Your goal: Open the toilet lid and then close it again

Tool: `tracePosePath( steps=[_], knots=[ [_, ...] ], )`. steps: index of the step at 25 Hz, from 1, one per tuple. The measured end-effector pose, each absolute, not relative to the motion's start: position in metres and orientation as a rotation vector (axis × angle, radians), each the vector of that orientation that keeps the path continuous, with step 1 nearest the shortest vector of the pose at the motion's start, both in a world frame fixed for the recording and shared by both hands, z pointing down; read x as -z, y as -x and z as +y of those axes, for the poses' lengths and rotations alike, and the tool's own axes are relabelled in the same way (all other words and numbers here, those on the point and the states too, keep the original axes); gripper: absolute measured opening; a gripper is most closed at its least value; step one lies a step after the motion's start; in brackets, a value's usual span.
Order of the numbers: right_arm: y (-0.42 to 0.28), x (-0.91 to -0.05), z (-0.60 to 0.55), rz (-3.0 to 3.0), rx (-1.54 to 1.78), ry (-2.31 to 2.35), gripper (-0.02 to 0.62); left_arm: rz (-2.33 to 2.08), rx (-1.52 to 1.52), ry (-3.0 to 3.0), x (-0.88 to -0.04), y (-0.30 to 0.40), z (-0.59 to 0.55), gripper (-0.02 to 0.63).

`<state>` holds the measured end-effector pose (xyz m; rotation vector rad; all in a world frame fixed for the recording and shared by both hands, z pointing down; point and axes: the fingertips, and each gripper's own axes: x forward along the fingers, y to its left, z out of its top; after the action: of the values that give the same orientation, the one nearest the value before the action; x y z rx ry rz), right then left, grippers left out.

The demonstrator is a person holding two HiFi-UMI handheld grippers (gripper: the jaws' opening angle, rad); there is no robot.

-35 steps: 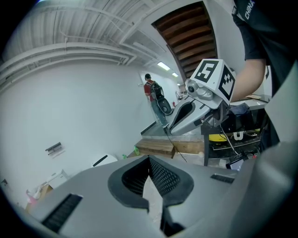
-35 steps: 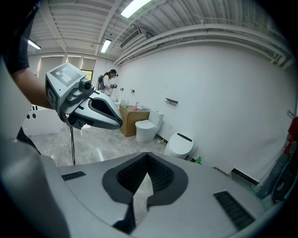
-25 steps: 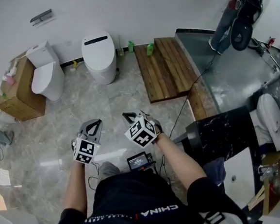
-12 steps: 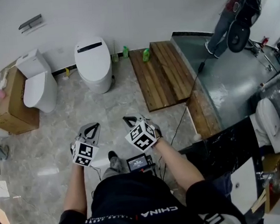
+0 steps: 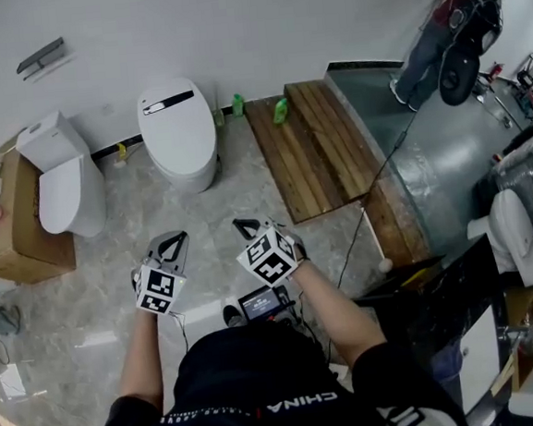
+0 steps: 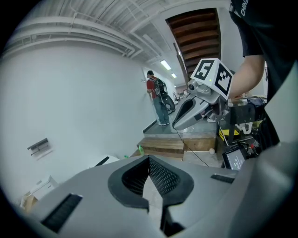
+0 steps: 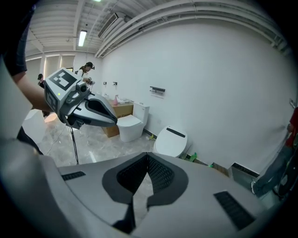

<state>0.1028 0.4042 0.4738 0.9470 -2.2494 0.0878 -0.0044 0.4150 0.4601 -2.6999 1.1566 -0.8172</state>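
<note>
Two toilets stand against the white wall, and none of the task looks begun. I judge the target to be the white oval tankless toilet with a black strip on its lid (image 5: 179, 132), though the pictures do not settle it. Its lid lies flat. To its left is a white toilet with a square cistern (image 5: 55, 184), also shut, beside a brown cardboard box (image 5: 13, 234). Both are well apart from the grippers across the grey marbled floor (image 5: 97, 287), so the approach, the lift and the lowering all remain.

The left gripper (image 5: 178, 236) and the right gripper (image 5: 242, 224) hang side by side before the person's body. Each has its jaws closed together on nothing.

The lid's hinge sits against the wall and cannot be made out. In the left gripper view the oval toilet shows only as a sliver behind the gripper's body. A bystander (image 5: 445, 25) at the far right is partly cut off, and the small green bottles (image 5: 281, 111) are too small to identify.
</note>
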Motion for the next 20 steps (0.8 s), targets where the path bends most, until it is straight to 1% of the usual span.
tracePosePath(
  steps=[11,20],
  knots=[
    [-0.072,-0.506,0.322,-2.227,-0.156,-0.878,0.014,1.176,0.841,2.752,-0.486,0.032,0.334,0.009],
    [-0.057,-0.523,0.176,-2.269,-0.104,-0.751,0.014,1.268,0.874,2.713,-0.498,0.031,0.198,0.009]
  ],
)
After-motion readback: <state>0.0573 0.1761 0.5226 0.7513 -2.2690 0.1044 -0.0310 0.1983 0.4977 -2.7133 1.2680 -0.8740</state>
